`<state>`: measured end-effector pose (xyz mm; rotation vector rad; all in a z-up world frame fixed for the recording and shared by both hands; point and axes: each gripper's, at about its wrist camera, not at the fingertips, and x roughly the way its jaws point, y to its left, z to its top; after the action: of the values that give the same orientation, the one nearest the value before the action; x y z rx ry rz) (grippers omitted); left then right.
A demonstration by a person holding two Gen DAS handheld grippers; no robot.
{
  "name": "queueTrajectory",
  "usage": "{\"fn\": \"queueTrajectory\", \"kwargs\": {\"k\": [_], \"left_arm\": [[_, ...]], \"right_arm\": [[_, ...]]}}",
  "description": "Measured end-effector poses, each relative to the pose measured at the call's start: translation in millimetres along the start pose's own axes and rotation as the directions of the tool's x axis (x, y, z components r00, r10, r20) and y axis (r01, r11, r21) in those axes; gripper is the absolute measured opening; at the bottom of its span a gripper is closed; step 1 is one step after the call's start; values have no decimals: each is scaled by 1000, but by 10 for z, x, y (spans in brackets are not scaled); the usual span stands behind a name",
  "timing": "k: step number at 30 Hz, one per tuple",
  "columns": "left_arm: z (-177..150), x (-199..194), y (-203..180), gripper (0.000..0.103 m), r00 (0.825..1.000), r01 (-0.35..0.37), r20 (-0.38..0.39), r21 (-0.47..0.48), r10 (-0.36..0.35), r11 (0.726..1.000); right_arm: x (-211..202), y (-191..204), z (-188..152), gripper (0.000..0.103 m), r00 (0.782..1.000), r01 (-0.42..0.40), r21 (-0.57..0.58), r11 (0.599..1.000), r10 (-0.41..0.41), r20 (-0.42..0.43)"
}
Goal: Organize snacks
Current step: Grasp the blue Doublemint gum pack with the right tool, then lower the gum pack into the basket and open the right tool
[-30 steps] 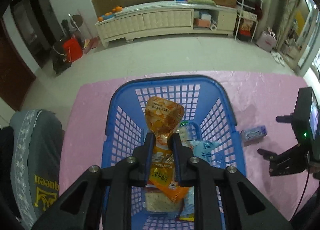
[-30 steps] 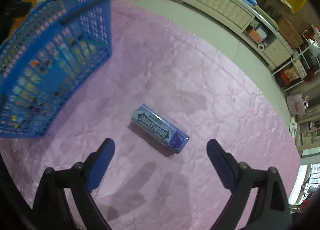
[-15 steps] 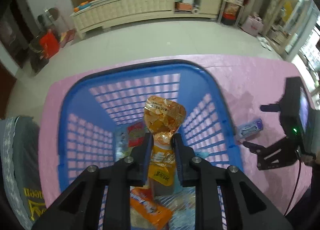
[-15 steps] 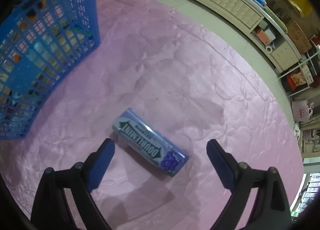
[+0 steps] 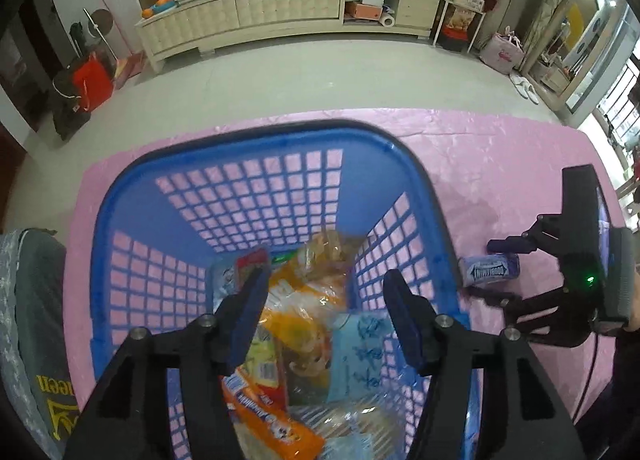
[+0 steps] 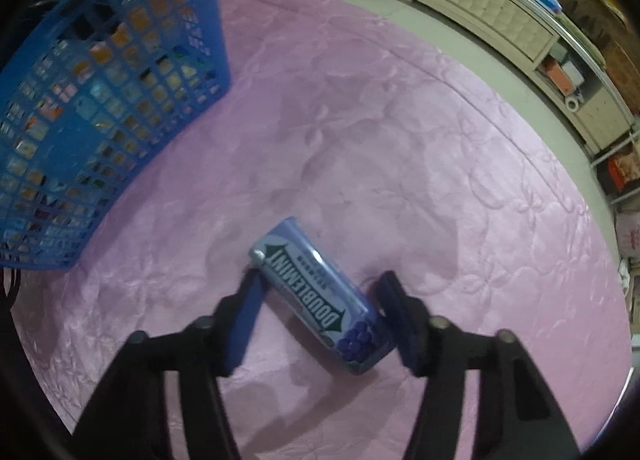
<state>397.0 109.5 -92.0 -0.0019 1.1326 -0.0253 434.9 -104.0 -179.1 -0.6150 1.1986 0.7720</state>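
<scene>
Pink counter (image 6: 360, 120): left tongs (image 5: 326, 312) apart, empty above blue basket (image 5: 256, 140); right tongs (image 6: 316, 320) straddling gum pack (image 6: 312, 288), touching it, clamp uncertain.

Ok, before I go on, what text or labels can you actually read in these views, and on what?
"DOUBLEMINT": on the purple gum pack lying on the pink cloth between the right gripper jaws.
Yellow letters on the grey garment: cut off, not readable.
Blue characters on the light blue packet in the blue basket: too blurred.
Orange wrapper print: too blurred.
</scene>
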Motion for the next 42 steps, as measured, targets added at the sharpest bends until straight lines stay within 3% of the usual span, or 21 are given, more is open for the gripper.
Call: {"fn": "queueTrajectory", "kwargs": {"k": [4, 9, 21, 31, 34, 37, 41, 42], "left_arm": [[-139, -102, -39, 59, 999, -40, 34, 26, 39, 999], [-337, -266, -53, 59, 998, -40, 50, 40, 38, 998], [-630, -1044, 142, 59, 983, -7, 186, -7, 8, 1000], [-817, -1444, 517, 59, 959, -16, 283, -37, 26, 999], [-879, -1494, 701, 59, 956, -6, 293, -45, 19, 999], [-943, -1524, 786, 59, 951, -47, 306, -29, 54, 998], [-948, -1527, 925, 86, 947, -59, 313, -39, 69, 997], [-953, -1510, 993, 86, 948, -54, 312, -53, 68, 997]], "right_arm": [[-51, 185, -91, 37, 1000, 20, -6, 1000, -19, 22], [-202, 261, -194, 36, 997, 43, 66, 997, -47, 57], [-1287, 712, -129, 36, 964, 107, 88, 990, -125, 233], [-1721, 1141, 340, 36, 936, 174, -4, 985, -165, 310], [-1741, 1285, 428, 36, 935, 182, -28, 983, -164, 315], [-1688, 1413, 566, 36, 938, 186, -59, 981, -160, 309], [-1553, 1557, 746, 36, 947, 183, -98, 978, -149, 286], [-1497, 1590, 800, 36, 950, 176, -106, 979, -140, 278]]}}
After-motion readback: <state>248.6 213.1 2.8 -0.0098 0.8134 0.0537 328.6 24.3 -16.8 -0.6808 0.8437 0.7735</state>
